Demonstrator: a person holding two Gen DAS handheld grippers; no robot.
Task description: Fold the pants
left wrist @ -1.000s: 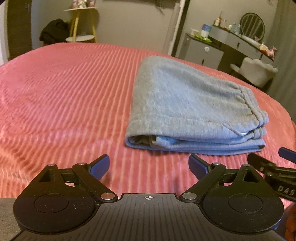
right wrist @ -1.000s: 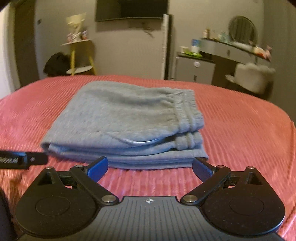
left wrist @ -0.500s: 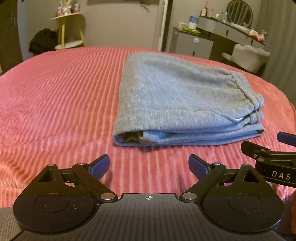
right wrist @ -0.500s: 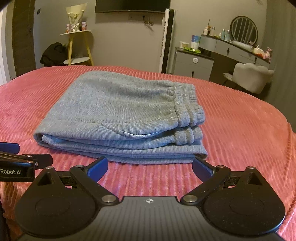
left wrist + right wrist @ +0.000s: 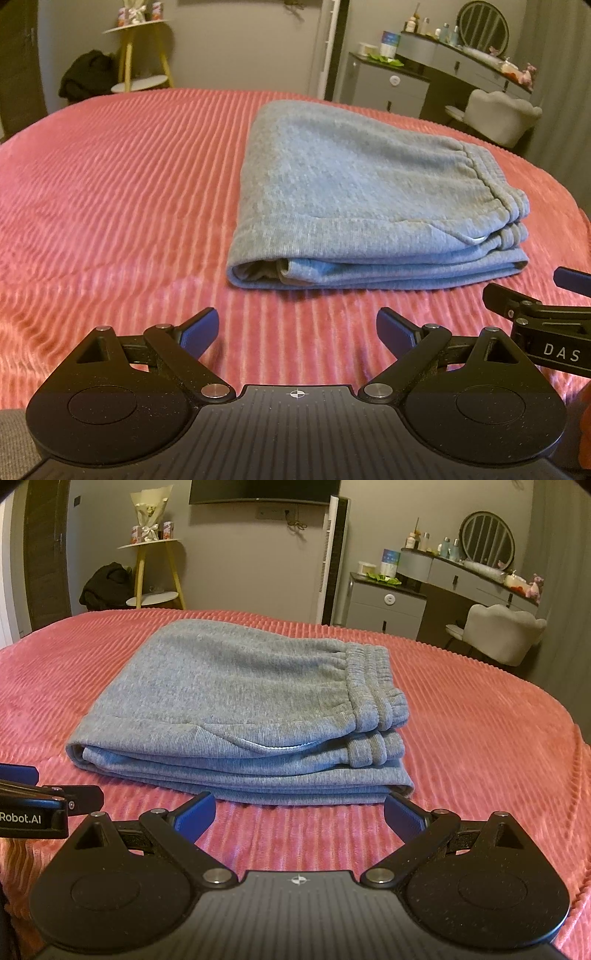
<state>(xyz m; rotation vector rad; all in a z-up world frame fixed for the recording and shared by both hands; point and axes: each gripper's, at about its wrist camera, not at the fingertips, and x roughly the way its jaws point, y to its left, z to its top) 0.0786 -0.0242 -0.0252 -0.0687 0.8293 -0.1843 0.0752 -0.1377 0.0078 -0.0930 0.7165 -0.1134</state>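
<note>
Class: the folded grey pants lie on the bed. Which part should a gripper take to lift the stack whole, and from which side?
Probably the near long edge of the grey pants, from the front: the stacked layers face the open right gripper there, so low jaws could pinch them all.

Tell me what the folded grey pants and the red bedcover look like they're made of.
Grey pants: soft matte knit, probably cotton fleece, with fine ribbing and a gathered elastic waistband. Red bedcover: plush, likely polyester, with raised corded stripes showing a slight sheen.
</note>
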